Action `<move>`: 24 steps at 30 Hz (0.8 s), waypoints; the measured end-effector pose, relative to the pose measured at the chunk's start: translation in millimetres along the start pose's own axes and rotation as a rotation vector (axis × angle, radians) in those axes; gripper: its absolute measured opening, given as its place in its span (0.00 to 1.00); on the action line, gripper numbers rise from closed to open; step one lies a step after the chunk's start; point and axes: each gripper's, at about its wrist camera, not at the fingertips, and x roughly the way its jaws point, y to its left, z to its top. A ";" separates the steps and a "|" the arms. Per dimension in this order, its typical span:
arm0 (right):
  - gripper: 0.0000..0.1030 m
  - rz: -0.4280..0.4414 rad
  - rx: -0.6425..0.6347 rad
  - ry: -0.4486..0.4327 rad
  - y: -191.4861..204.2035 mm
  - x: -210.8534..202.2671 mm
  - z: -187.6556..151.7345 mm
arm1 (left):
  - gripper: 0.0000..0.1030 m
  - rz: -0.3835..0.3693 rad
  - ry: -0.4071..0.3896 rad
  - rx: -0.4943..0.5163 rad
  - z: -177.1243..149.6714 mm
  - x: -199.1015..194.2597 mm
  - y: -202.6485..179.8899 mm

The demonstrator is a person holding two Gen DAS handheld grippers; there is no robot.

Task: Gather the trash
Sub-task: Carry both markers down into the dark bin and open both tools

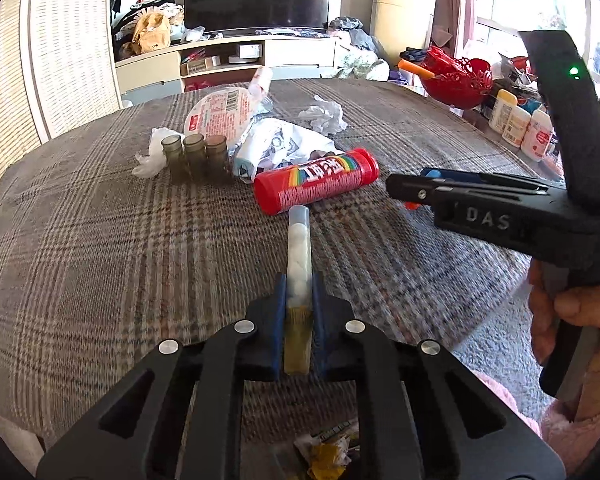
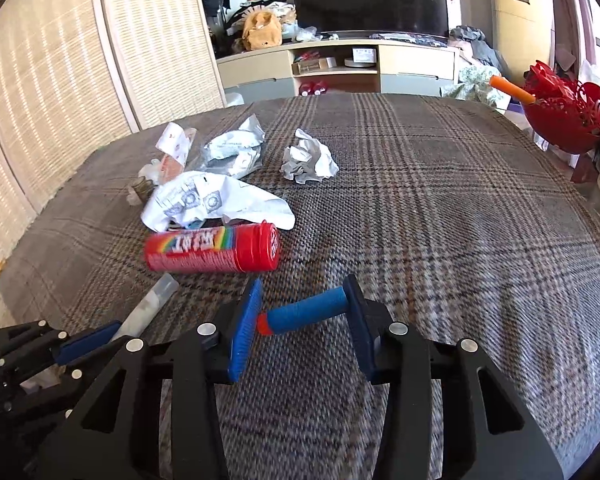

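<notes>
Nearest, the left gripper (image 1: 299, 280) is clamped on one clear tube (image 1: 298, 240) of white balls. The right gripper (image 2: 306, 300) pinches one blue foam dart (image 2: 308, 314) end to end. Beyond lie one red canister (image 2: 212, 254), three brown vials (image 1: 194, 152) and one crumpled tissue (image 2: 308, 162) on the plaid-covered table (image 2: 440, 220). The wrappers' (image 2: 216, 200) number is unclear.

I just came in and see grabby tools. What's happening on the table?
A person is collecting trash with two handheld grippers. The left gripper has its fingers shut on a clear tube of white balls. The right gripper holds a blue foam dart between its fingers. A red candy tube, crumpled paper and wrappers lie on the plaid tablecloth.
</notes>
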 end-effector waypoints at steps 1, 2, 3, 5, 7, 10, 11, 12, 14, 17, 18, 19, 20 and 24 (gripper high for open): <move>0.42 0.003 -0.001 -0.003 -0.3 -5.0 -2.4 | 0.11 0.001 0.002 -0.005 -3.2 -3.9 -0.9; 0.42 0.005 -0.001 -0.005 -0.5 -9.5 -4.9 | 0.11 0.001 0.003 -0.009 -4.4 -5.9 -0.5; 0.42 0.008 0.000 -0.006 -0.8 -13.6 -7.2 | 0.11 0.002 0.004 -0.013 -6.7 -8.9 -1.3; 0.42 0.013 -0.001 -0.007 -1.0 -22.7 -13.3 | 0.11 0.004 0.003 -0.022 -12.2 -16.4 -3.6; 0.42 0.020 0.001 -0.007 -1.2 -30.9 -19.5 | 0.11 0.002 0.003 -0.031 -18.6 -24.2 -6.6; 0.42 0.033 0.003 -0.008 -0.4 -45.1 -30.8 | 0.11 -0.003 0.002 -0.040 -29.2 -37.6 -12.6; 0.42 0.038 0.001 -0.008 1.0 -50.0 -35.6 | 0.11 -0.003 0.001 -0.043 -32.7 -42.2 -14.8; 0.42 0.043 0.000 -0.008 2.3 -54.0 -39.5 | 0.11 -0.003 0.001 -0.048 -37.3 -47.7 -17.5; 0.42 0.056 -0.004 -0.003 5.4 -63.0 -49.2 | 0.11 -0.006 0.001 -0.056 -45.2 -55.6 -21.4; 0.42 0.073 -0.008 0.005 10.1 -75.1 -63.6 | 0.11 -0.009 0.003 -0.076 -57.9 -67.1 -28.3; 0.42 0.076 -0.012 0.007 13.1 -79.3 -68.4 | 0.11 -0.009 0.004 -0.080 -61.6 -70.1 -30.5; 0.42 0.080 -0.015 0.008 15.4 -83.9 -73.3 | 0.11 -0.007 0.004 -0.082 -66.8 -74.0 -32.5; 0.42 0.082 -0.018 0.009 16.8 -88.0 -78.2 | 0.11 -0.005 0.005 -0.083 -70.7 -77.1 -34.4; 0.42 0.090 -0.020 0.020 20.2 -101.7 -96.7 | 0.11 -0.010 0.015 -0.090 -88.3 -86.3 -41.6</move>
